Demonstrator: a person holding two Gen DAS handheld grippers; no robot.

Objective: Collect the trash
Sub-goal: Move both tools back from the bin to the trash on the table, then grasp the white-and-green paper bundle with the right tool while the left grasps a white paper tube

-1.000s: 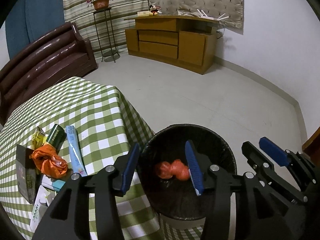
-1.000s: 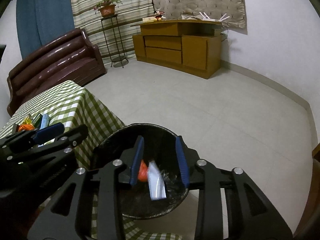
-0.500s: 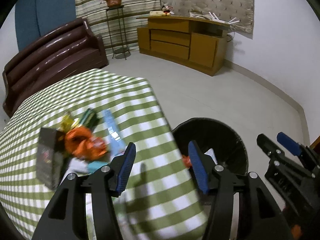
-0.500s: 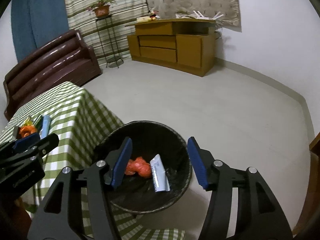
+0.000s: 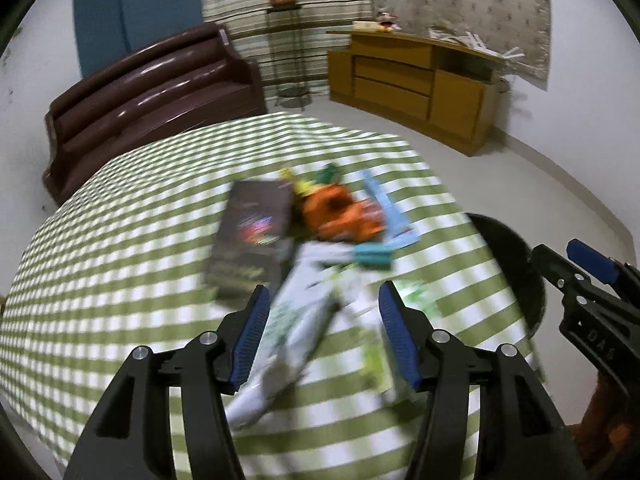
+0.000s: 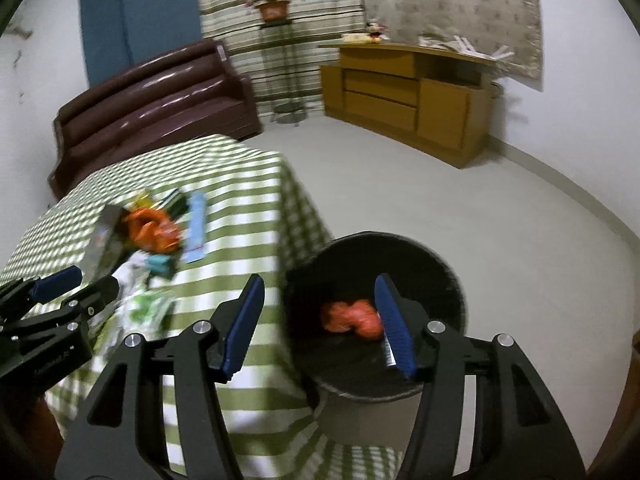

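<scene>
The pictures are blurred by motion, so no brand or label on the trash can be read; only some white letters on the side of each gripper show, too unclear to spell.

The left gripper [image 5: 322, 336] has its blue fingers [image 5: 250, 334] apart, with nothing pressed between them. Between and just beyond the fingertips lies a long white and green wrapper [image 5: 292, 328] on the green checked tablecloth [image 5: 120, 272]; its long axis runs from near the left finger up and away to the right. Beyond it are a dark box [image 5: 252, 236], an orange crumpled bag [image 5: 336, 216], a teal piece [image 5: 374, 256] and a light blue strip [image 5: 386, 208] that points away from the fingers.

The right gripper [image 6: 320, 322] also has its fingers [image 6: 394, 326] apart and holds nothing. Beyond them, toward the right finger, stands the black bin [image 6: 420, 256], with orange trash [image 6: 348, 316] inside, touching nothing of the gripper.
</scene>
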